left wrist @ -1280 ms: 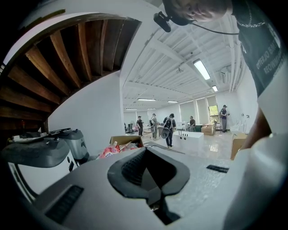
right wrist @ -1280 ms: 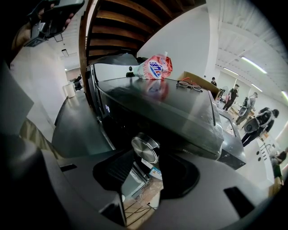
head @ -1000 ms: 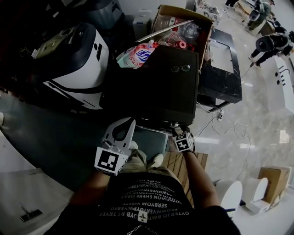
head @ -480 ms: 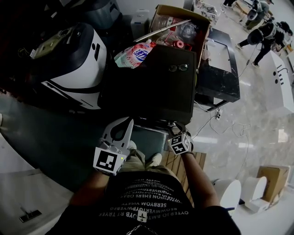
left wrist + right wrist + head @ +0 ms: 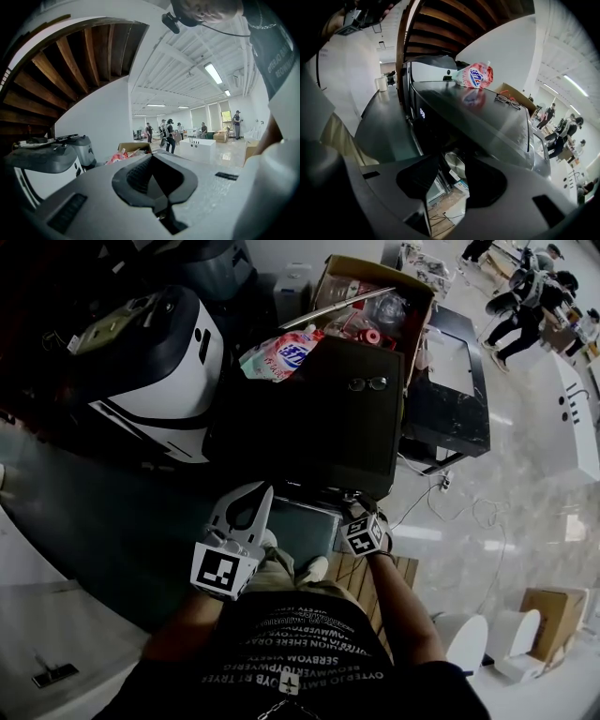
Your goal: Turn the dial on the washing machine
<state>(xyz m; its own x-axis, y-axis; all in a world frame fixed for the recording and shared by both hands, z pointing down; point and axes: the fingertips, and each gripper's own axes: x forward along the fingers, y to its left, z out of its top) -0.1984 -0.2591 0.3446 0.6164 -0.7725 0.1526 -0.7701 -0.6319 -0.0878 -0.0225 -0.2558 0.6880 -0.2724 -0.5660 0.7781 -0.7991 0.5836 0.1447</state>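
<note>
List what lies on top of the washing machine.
On the washing machine's dark top lie a pair of glasses near the far edge, toward the right, and a pink-and-white detergent pouch at the far left corner. Whatever sits beneath the pouch is covered.

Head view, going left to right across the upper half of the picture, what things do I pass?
White rounded appliance → pink detergent pouch → glasses → black stand → people in the background.
</note>
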